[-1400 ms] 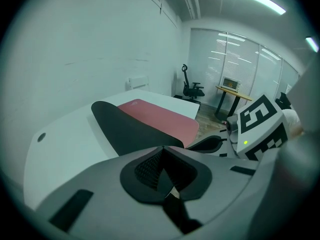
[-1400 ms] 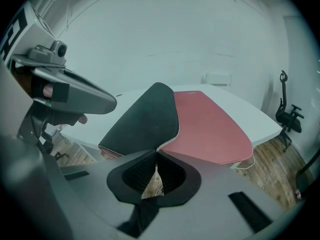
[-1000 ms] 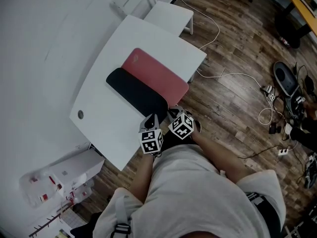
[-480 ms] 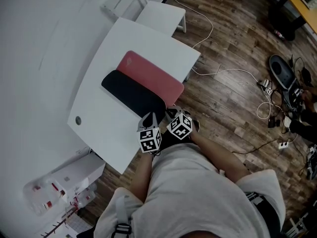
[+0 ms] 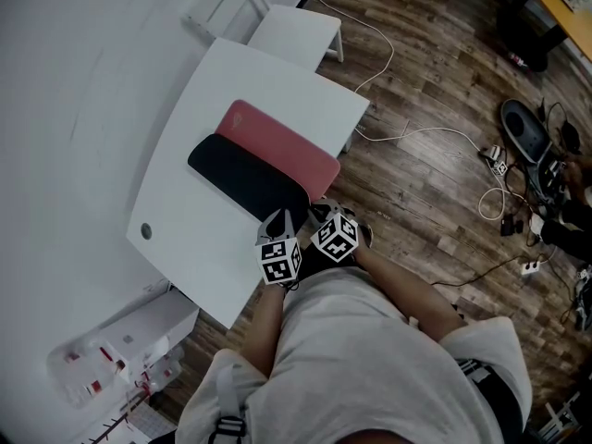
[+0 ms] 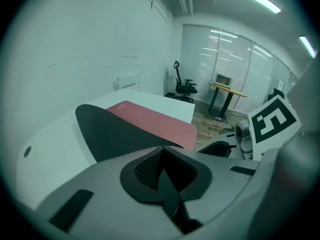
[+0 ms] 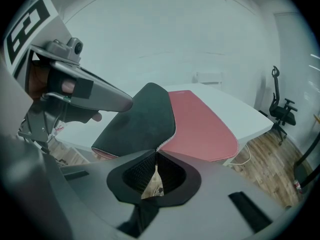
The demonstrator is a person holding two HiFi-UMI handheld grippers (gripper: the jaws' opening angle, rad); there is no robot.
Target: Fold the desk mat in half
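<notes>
Grips the desk mat (image 5: 264, 160) with both tools at its near end, by the counter (image 5: 199, 239) edge closest to the person. Shows the mat partly folded: pink face up along the right strip, black underside turned up and over along the left. Clamps the left tool (image 6: 161, 151) on the thin edge of the black flap, jaws pressed together with the mat between them. Clamps the right tool (image 7: 156, 156) likewise at the mat's near corner, where black flap and pink face meet, jaws nipping the stitched rim. Holds the two tools just beside each other. Leaves the far part of the mat lying on the white counter, beside a wood floor (image 5: 435, 192) with loose cables (image 5: 407, 137) trailing across it
</notes>
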